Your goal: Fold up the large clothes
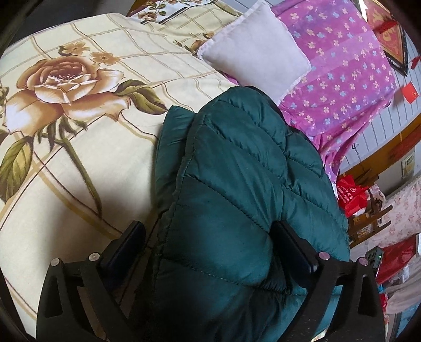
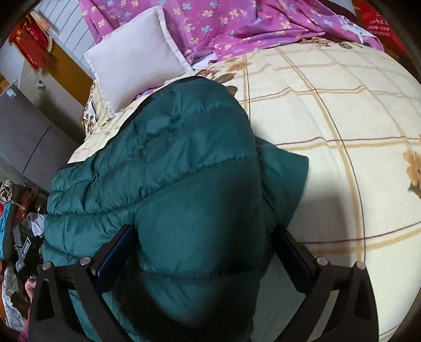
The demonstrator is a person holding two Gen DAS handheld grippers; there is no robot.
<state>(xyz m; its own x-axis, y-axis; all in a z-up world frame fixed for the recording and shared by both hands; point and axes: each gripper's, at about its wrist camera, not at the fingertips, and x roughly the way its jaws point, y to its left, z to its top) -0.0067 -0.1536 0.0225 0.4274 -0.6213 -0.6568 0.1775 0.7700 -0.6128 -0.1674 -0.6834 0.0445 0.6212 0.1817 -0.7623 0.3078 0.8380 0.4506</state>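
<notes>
A dark teal quilted puffer jacket lies folded in a thick bundle on the cream floral bedspread. My left gripper is wide open, its fingers straddling the near end of the bundle. In the right wrist view the same jacket fills the middle. My right gripper is also wide open, with the padded fabric bulging between its fingers. Neither jaw pinches the cloth.
A white cushion and a purple flowered quilt lie beyond the jacket; both also show in the right wrist view, the cushion and the quilt. Red bags and clutter sit off the bed edge. A grey cabinet stands at the left.
</notes>
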